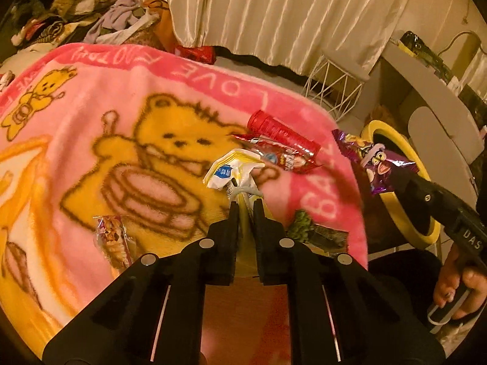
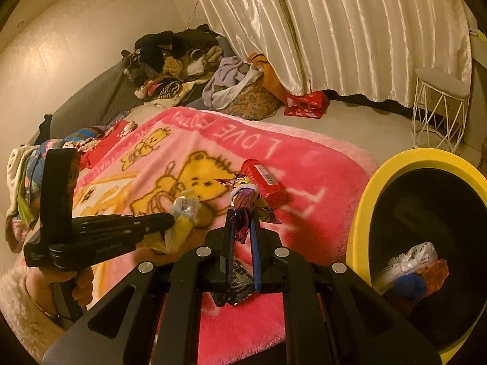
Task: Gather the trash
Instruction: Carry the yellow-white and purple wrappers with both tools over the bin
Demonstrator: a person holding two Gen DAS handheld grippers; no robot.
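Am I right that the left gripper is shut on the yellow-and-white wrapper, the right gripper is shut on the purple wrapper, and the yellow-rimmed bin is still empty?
Not quite: the yellow-rimmed bin is not empty. The right wrist view shows a white wrapper, something blue and an orange piece inside it. The rest holds: the left gripper is shut on the yellow-and-white wrapper, the right gripper on the purple wrapper.

yellow-white wrapper (image 1: 232, 168) crumpled, pinched in left tool (image 1: 246, 203); purple wrapper (image 2: 243, 203) in right tool (image 2: 242, 213); red tube (image 1: 281, 132) on blanket

Bin (image 2: 365, 213) cut off, lower right

"LOVE" on pink blanket (image 1: 91, 97)
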